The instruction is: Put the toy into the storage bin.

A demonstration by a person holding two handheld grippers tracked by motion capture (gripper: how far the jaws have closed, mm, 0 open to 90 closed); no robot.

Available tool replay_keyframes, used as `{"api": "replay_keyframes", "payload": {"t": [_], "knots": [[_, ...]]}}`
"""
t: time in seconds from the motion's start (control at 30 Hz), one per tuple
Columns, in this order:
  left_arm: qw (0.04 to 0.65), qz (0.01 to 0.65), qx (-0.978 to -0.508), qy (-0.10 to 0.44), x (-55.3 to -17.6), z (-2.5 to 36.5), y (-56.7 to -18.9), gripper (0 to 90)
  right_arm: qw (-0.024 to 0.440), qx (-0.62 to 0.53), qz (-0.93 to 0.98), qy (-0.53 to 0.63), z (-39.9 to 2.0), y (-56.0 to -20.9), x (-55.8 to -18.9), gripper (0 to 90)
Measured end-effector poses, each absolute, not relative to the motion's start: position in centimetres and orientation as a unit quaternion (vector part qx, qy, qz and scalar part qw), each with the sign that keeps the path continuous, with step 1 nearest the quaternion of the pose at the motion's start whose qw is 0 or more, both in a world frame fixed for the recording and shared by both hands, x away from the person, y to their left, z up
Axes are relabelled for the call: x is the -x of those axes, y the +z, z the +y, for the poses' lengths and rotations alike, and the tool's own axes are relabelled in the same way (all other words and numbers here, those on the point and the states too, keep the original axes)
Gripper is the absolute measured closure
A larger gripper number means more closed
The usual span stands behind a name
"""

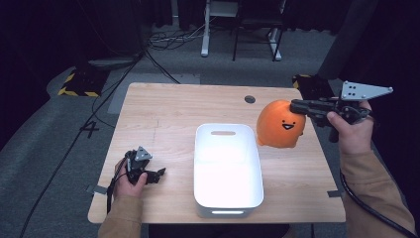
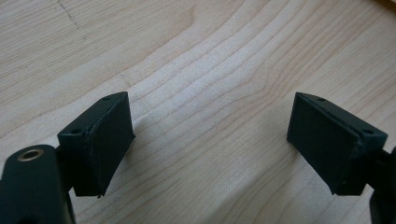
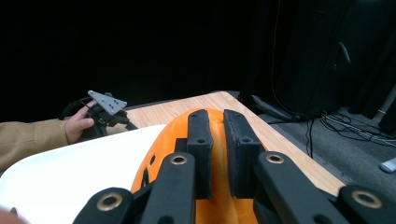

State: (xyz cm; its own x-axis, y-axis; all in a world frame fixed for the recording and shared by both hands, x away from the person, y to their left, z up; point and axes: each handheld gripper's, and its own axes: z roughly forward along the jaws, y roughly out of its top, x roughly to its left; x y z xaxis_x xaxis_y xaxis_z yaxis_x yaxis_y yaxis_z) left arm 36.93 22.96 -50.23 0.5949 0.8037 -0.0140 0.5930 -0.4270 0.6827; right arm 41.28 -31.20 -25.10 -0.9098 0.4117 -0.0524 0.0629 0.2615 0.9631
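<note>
Counter (image 1: 163, 114): pale wood top, the largest item before you. It lies under both of your hand-held grippers and carries the tub. Its grain runs close beneath the left one in the left gripper view (image 2: 210, 70).

Tub (image 1: 228, 168): white, rectangular, with a handle slot at its far end. It stands on the counter between your two hands, to the right of your left hand-held gripper and below and to the left of your right one. In the right gripper view its white rim (image 3: 70, 172) lies just left of the jaws.

Plush toy (image 1: 281, 124): orange, rounded, with a small dark smiling face turned toward you. You hold it off the counter, beside the tub's far right corner and apart from it. It hangs at the tip of your right hand-held gripper; in the right gripper view its orange body (image 3: 175, 128) bulges around both jaws.

Right hand-held gripper (image 1: 296, 107): jaws drawn close together, pinching a fold at the top of the plush toy.

Left hand-held gripper (image 1: 159, 173): low over the counter near its left front edge, well apart from the plush toy. Jaws stand wide apart with bare wood between them.
</note>
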Motion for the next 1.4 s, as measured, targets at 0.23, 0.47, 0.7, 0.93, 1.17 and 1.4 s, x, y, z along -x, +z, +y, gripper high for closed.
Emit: {"api": "replay_keyframes", "payload": {"t": [0.23,0.47,0.7,0.93,1.17,1.4], "knots": [[0.330,0.421,-0.830,0.160,-36.9,23.0,-50.2,14.7,0.144,-0.141,0.780,0.592,-29.5,-24.7,-41.4,82.1],[0.330,0.421,-0.830,0.160,-36.9,23.0,-50.2,14.7,0.136,-0.127,0.781,0.596,-27.2,-24.2,-41.6,82.1],[0.330,0.421,-0.830,0.160,-36.9,23.0,-50.2,14.7,0.127,-0.114,0.784,0.597,-25.4,-24.0,-41.7,82.1],[0.330,0.421,-0.830,0.159,-36.9,23.0,-50.2,14.7,0.114,-0.104,0.790,0.594,-22.9,-24.4,-42.1,82.1],[0.330,0.421,-0.830,0.159,-36.9,23.0,-50.2,14.7,0.103,-0.090,0.791,0.596,-20.7,-24.5,-42.1,82.1],[0.330,0.421,-0.830,0.159,-36.9,23.0,-50.2,14.7,0.098,-0.082,0.791,0.599,-19.3,-24.9,-42.1,82.1]]}}
